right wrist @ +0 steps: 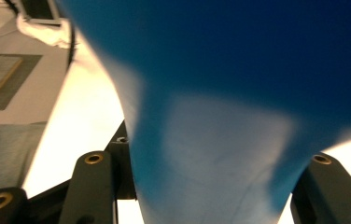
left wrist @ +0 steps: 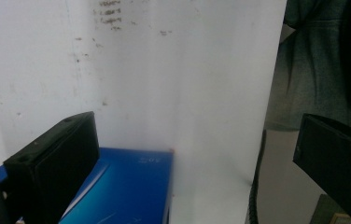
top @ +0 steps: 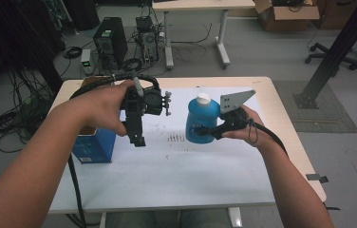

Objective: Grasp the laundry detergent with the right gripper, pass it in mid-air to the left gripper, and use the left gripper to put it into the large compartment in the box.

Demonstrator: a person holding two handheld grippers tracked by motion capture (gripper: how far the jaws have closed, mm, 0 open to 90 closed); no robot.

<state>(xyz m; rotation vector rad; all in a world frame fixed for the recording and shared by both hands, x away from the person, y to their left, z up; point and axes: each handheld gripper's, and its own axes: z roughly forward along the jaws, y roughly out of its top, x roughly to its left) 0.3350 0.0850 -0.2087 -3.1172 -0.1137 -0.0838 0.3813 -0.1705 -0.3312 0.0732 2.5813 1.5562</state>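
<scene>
At the left edge of the desk a blue box stands on the white sheet; in the left gripper view it lies low between the jaws. Just right of it the left gripper hangs above the sheet, pointing down, its jaws wide apart with nothing between them. Farther right, near the middle, the right gripper has its jaws clamped on the side of a blue bottle with a white cap, held upright over the desk.

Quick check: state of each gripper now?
Left gripper: open, holding nothing.
Right gripper: shut on the blue plastic bottle with white cap.
</scene>
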